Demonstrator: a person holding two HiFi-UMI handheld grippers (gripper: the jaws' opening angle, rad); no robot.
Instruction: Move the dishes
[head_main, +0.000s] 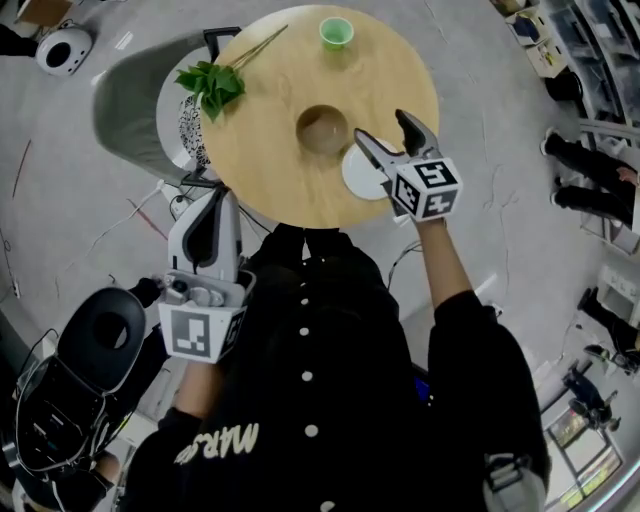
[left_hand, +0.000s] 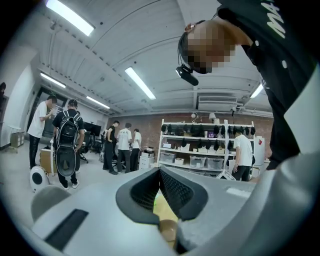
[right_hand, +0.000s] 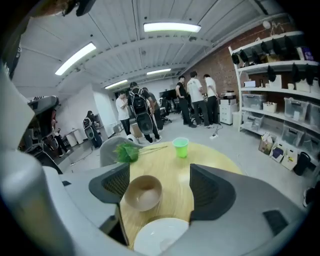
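While the fingers of my right gripper (head_main: 382, 127) stand wide apart with nothing between them, they hang over the white plate (head_main: 358, 176), which lies at the near edge of the round table (head_main: 270, 165), lower right of the tabletop in the head view. The brown bowl (head_main: 323, 128) sits just beside the plate toward the table's middle. I take the plate to be the first dish to move, though the bowl is close enough that I cannot be sure. To do it well I should drop lower and take the plate by its rim, one finger above and one beneath, and close gently so it does not skid off the edge. My left gripper (head_main: 222, 200) has its fingers pressed together on nothing, off the table at the lower left. The right gripper view shows what the head view hides: the bowl lined up in the gap between my fingers, with the plate lower, at the bottom of the frame. Only the head view shows both grippers at once. Farther off are a green cup (head_main: 336, 32) and a leafy sprig (head_main: 212, 85).
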